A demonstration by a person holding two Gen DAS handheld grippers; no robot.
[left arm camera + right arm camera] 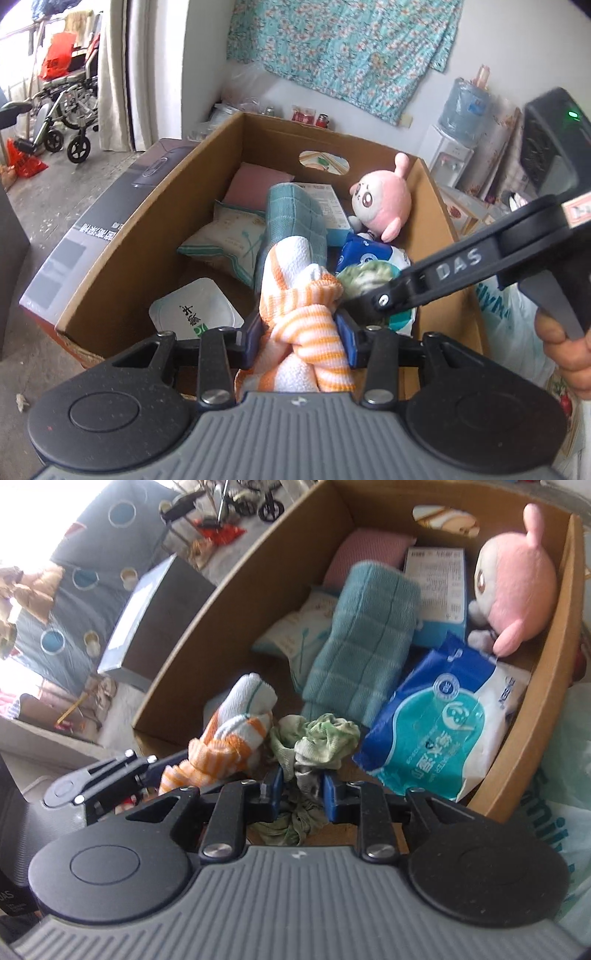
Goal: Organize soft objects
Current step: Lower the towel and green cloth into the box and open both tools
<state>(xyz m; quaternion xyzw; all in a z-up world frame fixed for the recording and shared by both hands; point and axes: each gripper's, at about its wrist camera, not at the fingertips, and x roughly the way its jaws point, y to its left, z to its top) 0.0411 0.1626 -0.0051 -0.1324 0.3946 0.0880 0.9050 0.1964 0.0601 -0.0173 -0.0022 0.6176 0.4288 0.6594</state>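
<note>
L gripper (pixel 300 338) w/ striped towel (pixel 306 332) — R gripper (pixel 303 794) w/ green rag (pixel 317 742)

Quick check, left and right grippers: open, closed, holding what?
Left gripper: closed on the orange-striped cloth.
Right gripper: closed on the green cloth.

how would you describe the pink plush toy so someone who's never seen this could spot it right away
Start at the big open cardboard box and go to its far right corner, below the oval handle cutout. The pink plush toy leans there, above the blue wipes pack. It is the only thing with a face: white, with big eyes and one ear sticking up.
</note>
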